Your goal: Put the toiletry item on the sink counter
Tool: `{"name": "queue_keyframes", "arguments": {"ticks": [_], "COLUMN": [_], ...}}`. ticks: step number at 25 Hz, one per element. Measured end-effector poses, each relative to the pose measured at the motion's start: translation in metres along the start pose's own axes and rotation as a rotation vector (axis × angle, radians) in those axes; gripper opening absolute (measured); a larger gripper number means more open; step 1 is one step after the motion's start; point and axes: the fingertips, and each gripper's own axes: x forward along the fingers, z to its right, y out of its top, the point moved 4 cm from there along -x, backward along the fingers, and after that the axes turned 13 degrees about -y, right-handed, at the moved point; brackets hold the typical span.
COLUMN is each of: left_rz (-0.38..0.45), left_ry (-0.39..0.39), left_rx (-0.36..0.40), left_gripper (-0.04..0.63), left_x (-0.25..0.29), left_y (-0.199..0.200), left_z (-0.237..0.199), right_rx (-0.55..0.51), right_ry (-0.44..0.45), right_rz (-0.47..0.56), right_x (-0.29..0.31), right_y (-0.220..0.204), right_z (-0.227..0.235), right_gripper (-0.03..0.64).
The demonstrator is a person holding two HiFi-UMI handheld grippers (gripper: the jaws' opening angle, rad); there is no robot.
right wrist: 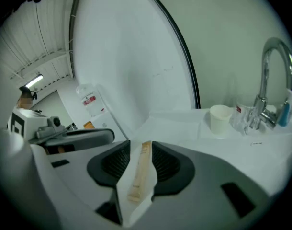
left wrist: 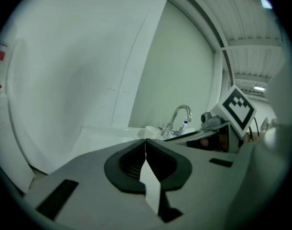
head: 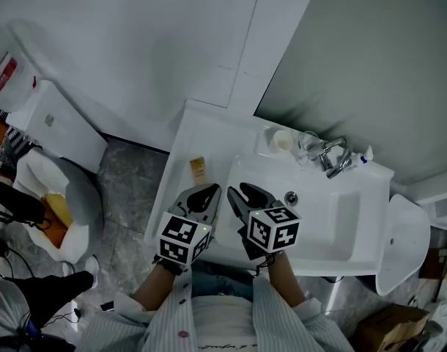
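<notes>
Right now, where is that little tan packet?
In the head view the tan packet lies on the sink counter, left of the basin, just beyond the left claw.

1. The white sink counter (head: 183, 141) stands against the wall, with its basin (head: 341, 222) sunk into the right part.
2. A small tan sachet (head: 198, 169) lies flat on the bare left stretch, well apart from the rest.
3. Along the back rim, a white cup (head: 281, 141) and a clear cup (head: 309, 144) stand just beside the chrome tap (head: 333, 156).
4. A small blue-topped bottle (head: 366, 155) stands on the tap's other side.
</notes>
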Motion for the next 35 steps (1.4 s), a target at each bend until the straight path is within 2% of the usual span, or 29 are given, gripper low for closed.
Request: {"name": "queue_keyframes", "arguments": {"ticks": [3, 12, 21, 28, 35], "left_rz": [0.024, 0.114, 0.143, 0.120, 0.140], "left_ry": [-0.018, -0.112, -0.277, -0.383, -0.417], "left_rx": [0.013, 0.050, 0.096, 0.181, 0.158], "left_gripper": [0.017, 0.017, 0.017, 0.017, 0.017], "left_x": [0.001, -0.004, -0.004, -0.001, -0.004], "left_y": [0.014, 0.070, 0.109, 0.121, 0.125], "left_z": [0.008, 0.033, 0.068, 0.096, 0.101], "right_rx": [0.021, -0.016, -0.072, -0.132, -0.141], "right_ry": [0.026, 0.082, 0.068, 0.035, 0.031], "right_rz": [0.060, 0.217, 0.318, 0.361, 0.374], "right_x": [-0.018, -0.069, -0.109, -0.131, -0.141], "right_y": [0.019, 0.070, 0.097, 0.105, 0.107], "right_z": [0.000, -0.006, -0.008, -0.004, 0.000], "right_gripper": [0.141, 0.094, 0.037, 0.012, 0.009]}}
